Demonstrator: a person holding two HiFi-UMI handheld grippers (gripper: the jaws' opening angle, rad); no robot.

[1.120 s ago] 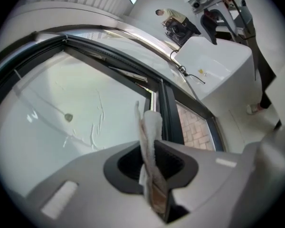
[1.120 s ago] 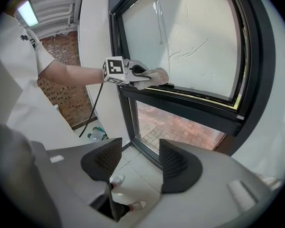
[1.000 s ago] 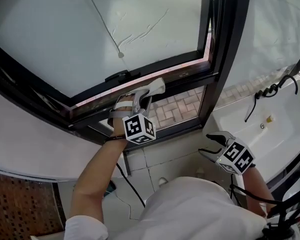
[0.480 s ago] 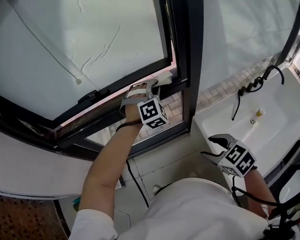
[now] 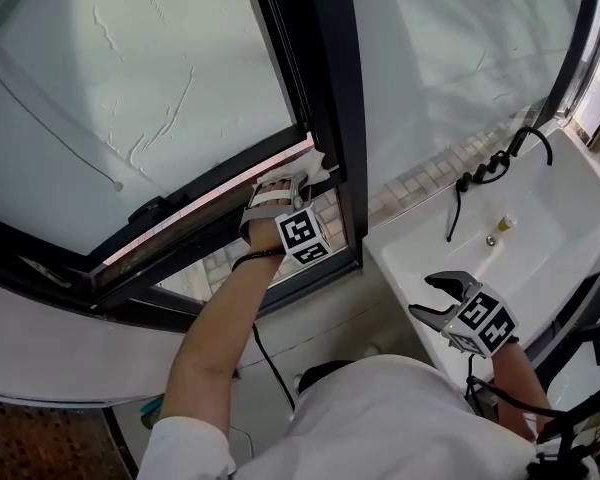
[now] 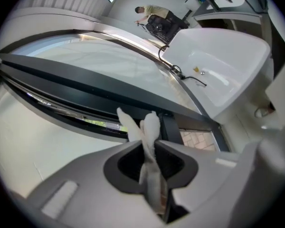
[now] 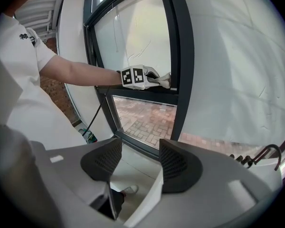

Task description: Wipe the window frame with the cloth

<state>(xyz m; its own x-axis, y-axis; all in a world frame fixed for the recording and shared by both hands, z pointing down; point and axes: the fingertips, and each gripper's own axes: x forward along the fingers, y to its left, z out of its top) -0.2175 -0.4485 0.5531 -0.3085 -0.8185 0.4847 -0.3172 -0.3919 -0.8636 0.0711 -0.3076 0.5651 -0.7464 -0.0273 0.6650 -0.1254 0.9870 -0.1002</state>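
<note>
A white cloth (image 6: 150, 141) is pinched in my left gripper (image 6: 152, 160), which is shut on it. In the head view the cloth (image 5: 317, 167) presses on the dark window frame (image 5: 220, 218) at the corner where the horizontal rail meets the upright post (image 5: 332, 118). My left gripper (image 5: 290, 193) sits just below that rail. The right gripper view shows the same cloth (image 7: 165, 80) against the post (image 7: 182, 70). My right gripper (image 5: 442, 293) hangs low at the right, open and holding nothing, with its jaws (image 7: 137, 163) well apart.
A white washbasin (image 5: 540, 258) with a black tap (image 5: 500, 158) stands right of the window. Frosted glass panes (image 5: 130, 88) fill the frame above. A black cable (image 5: 270, 368) runs down the tiled wall below the sill. My white-shirted body fills the bottom of the head view.
My left gripper has slid the cloth rightwards along the horizontal rail until it reaches the upright post. The right gripper has stayed low and open.
</note>
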